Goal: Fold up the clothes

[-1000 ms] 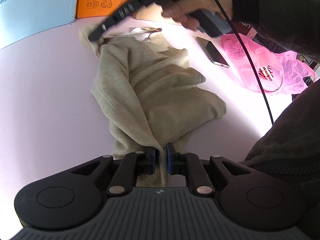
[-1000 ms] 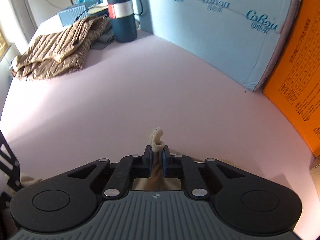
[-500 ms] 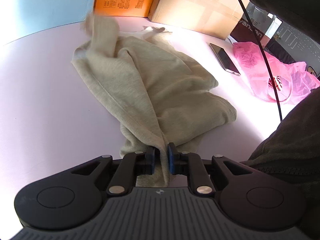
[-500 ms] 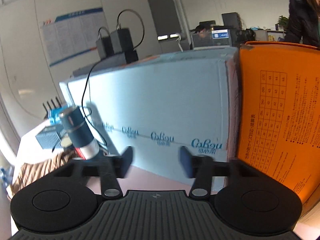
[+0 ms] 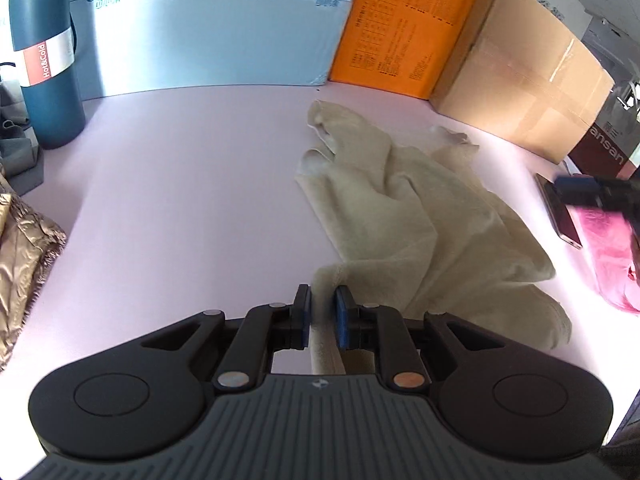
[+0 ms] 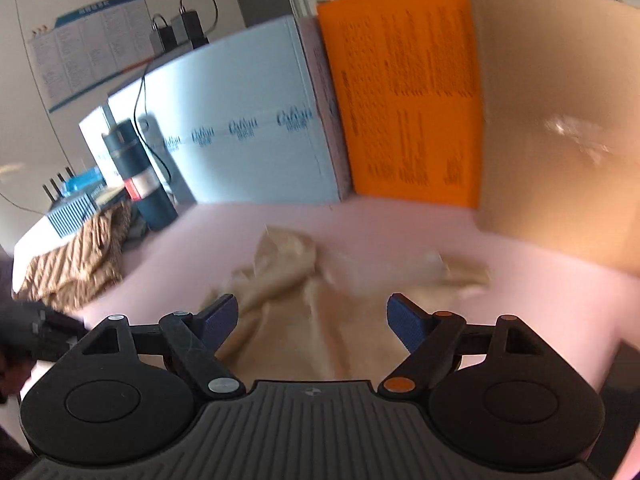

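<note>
A beige garment (image 5: 420, 216) lies crumpled on the pink table (image 5: 180, 184), stretching from the middle toward the back. My left gripper (image 5: 323, 312) is shut on the garment's near edge, with a strip of cloth pinched between its blue pads. My right gripper (image 6: 312, 320) is open and empty, held above the same garment (image 6: 304, 320), which looks blurred in the right wrist view. The right gripper also shows as a dark blur at the right edge of the left wrist view (image 5: 596, 190).
A blue flask (image 5: 44, 60) and a brown striped cloth (image 5: 20, 264) are at the left. A light blue board (image 5: 208, 28), an orange box (image 5: 404, 28) and a cardboard box (image 5: 520, 80) line the back. A phone (image 5: 560, 216) and a pink bag (image 5: 612, 256) lie at the right.
My right gripper let go of the garment's far end, opened, and swung away to the right. The released cloth dropped flat on the table. My left gripper kept its hold and turned left.
</note>
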A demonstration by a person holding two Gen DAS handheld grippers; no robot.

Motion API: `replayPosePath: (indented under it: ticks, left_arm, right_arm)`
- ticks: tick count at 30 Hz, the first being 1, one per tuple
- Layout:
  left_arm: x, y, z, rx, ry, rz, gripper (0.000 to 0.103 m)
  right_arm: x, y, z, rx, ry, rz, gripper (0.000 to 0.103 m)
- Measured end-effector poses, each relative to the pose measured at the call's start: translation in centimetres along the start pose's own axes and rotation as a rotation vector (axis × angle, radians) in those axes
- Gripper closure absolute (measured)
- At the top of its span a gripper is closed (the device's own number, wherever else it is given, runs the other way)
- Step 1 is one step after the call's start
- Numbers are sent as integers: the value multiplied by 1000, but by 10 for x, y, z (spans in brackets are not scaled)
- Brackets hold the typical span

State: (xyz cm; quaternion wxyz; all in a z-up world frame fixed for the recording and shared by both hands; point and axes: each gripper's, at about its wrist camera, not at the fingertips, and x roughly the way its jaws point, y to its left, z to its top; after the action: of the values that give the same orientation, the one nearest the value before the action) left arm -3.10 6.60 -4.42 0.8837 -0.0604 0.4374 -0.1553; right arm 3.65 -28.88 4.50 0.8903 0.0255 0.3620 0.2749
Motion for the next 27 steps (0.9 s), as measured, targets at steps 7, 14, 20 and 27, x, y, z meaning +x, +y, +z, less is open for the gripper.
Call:
replayPosePath:
  ticks: [7, 14, 20, 27]
  left_arm:
    - [12, -7, 4, 89, 65, -4, 91]
    - [11, -14, -2, 74, 67, -2, 86]
    - [1, -14, -2, 29, 27, -22, 86]
    - [6, -15, 40, 19, -45, -3, 86]
  right_arm:
    - [-25, 17, -92, 3, 155, 27, 21]
    - [10, 11, -91, 166, 77, 82, 21]
    - [30, 2, -79, 235, 76, 133, 92]
    - [16, -35, -27, 403, -77, 240, 96]
